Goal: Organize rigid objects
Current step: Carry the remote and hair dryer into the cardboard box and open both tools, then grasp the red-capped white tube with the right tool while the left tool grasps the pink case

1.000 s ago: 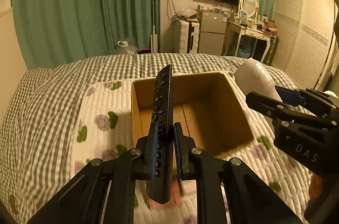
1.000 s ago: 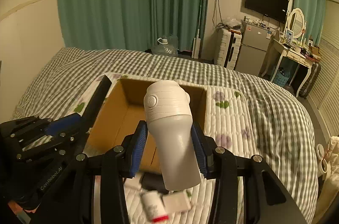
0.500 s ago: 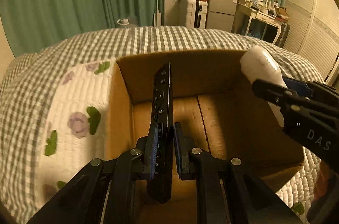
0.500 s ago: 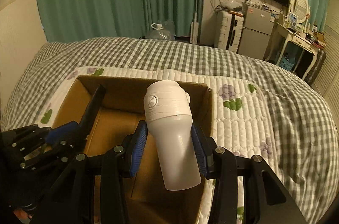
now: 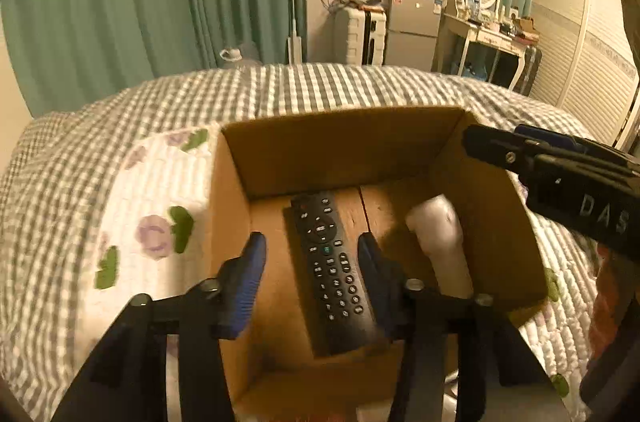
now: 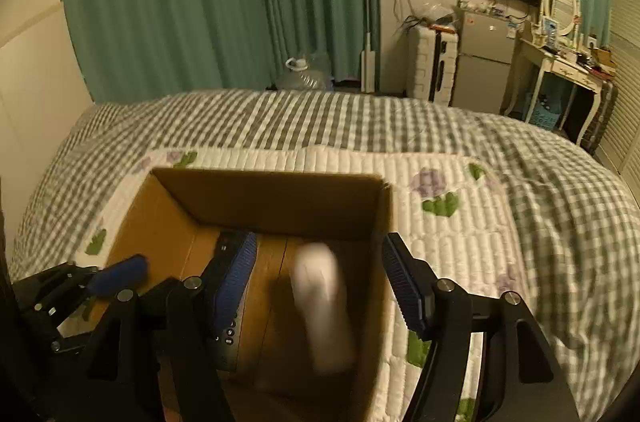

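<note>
Status: both items sit in the cardboard box [image 5: 236, 222], both grippers are empty.

- Remote [image 5: 330, 266] lies flat on the box floor, buttons up, left of the floor seam, long axis running from near wall to far wall. Left gripper [image 5: 312, 262] hangs over it with jaws wide apart, one pad on each side of the remote, no contact visible.
- White bottle-ish thing [image 5: 438, 242] (can't ID it, maybe a handheld device) lies on its side right of the seam, near the box's right wall, not touching the remote afaict. It's motion-blurred in the right wrist view [image 6: 322, 306], so prob not settled yet.
- Right gripper [image 6: 320, 274] is above the box's right half, jaws spread wide, nothing between them but the blurred white item below.

Progress, my read: the drop-in step for these 2 objs looks done. Can't say if that's the whole job; the area in front of the box's near wall is mostly hidden behind the gripper bodies in both views. Only quilt [image 6: 440, 174] is visible around the box's far and side walls, no loose items there.

Left to do, guess: pull both grippers up and clear of the box rim, check the near side of the box for more stuff. Risk: the white item may roll into the remote. Low stakes.
</note>
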Demonstrator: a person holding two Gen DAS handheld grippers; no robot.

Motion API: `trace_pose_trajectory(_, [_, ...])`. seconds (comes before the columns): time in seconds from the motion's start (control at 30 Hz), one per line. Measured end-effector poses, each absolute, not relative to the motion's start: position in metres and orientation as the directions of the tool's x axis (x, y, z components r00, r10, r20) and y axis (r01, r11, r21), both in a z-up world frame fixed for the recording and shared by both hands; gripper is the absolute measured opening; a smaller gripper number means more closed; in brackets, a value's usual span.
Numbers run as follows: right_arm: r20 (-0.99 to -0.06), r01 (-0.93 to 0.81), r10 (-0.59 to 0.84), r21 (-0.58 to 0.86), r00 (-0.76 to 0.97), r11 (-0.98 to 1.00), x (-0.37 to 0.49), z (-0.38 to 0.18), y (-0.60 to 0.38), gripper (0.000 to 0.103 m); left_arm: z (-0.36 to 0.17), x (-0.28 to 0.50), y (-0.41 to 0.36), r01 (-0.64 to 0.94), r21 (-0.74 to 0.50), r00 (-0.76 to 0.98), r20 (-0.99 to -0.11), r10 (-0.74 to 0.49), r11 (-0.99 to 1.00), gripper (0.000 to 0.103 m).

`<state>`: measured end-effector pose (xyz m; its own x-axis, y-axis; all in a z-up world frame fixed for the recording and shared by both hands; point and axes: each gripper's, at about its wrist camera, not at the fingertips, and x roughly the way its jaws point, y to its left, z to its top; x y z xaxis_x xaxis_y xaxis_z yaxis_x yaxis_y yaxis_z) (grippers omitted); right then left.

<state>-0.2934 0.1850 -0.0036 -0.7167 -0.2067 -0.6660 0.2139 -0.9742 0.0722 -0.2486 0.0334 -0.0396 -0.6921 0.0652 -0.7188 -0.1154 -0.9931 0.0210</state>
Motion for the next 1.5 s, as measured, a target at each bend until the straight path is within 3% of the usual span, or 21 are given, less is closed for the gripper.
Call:
trace_pose_trajectory(0.07, [-0.658,0.209,-0.199,0.065,-0.726,-0.976,-0.282,0.009,0.189,0.065,-0.026,-0.232,0.029,-0.110,0.023,-0.707,-0.705,0.062,-0.994,0.054])
trace_pose_trajectory(0.2, [-0.641,0.218,-0.175,0.012,-0.748,-0.976,-0.244,0.036,0.193,0.065,0.005,-0.195,0.019,-0.088,0.012,-0.747,-0.662,0.058,-0.996,0.089])
trace_pose_trajectory(0.3, [-0.618,0.215,-0.164,-0.009,-0.769,-0.976,-0.212,0.054,0.200,0.065,0.022,-0.164,0.014,-0.056,0.031,-0.776,-0.631,0.024,-0.998,0.101])
trace_pose_trajectory(0.43, [-0.603,0.225,-0.153,-0.045,-0.783,-0.973,-0.172,0.068,0.203,0.065,0.037,-0.127,0.011,-0.049,0.050,-0.797,-0.604,0.009,-0.998,0.103])
trace_pose_trajectory(0.7, [-0.626,0.292,-0.191,-0.062,-0.756,-0.954,-0.113,0.061,0.194,0.079,0.027,-0.086,0.004,-0.032,0.038,-0.793,-0.609,0.002,-0.999,0.103])
trace_pose_trajectory(0.8, [-0.651,0.319,-0.197,-0.073,-0.733,-0.945,-0.100,0.040,0.186,0.088,0.008,-0.081,0.000,-0.014,0.030,-0.770,-0.638,-0.008,-0.999,0.103])
trace_pose_trajectory(1.17, [-0.819,0.382,-0.191,-0.036,-0.541,-0.924,-0.118,-0.075,0.166,0.088,-0.069,-0.084,-0.013,0.011,0.025,-0.689,-0.724,-0.026,-1.000,0.103])
trace_pose_trajectory(1.23, [-0.841,0.384,-0.197,-0.014,-0.504,-0.923,-0.125,-0.091,0.165,0.084,-0.077,-0.086,-0.012,0.009,0.035,-0.679,-0.734,-0.031,-0.999,0.103])
trace_pose_trajectory(1.37, [-0.880,0.397,-0.212,0.029,-0.426,-0.917,-0.135,-0.115,0.162,0.064,-0.090,-0.094,-0.011,-0.001,0.033,-0.665,-0.747,-0.024,-0.999,0.103])
trace_pose_trajectory(1.5, [-0.900,0.413,-0.210,0.037,-0.383,-0.910,-0.138,-0.133,0.156,0.055,-0.102,-0.100,-0.011,-0.008,0.031,-0.646,-0.763,-0.018,-0.999,0.103])
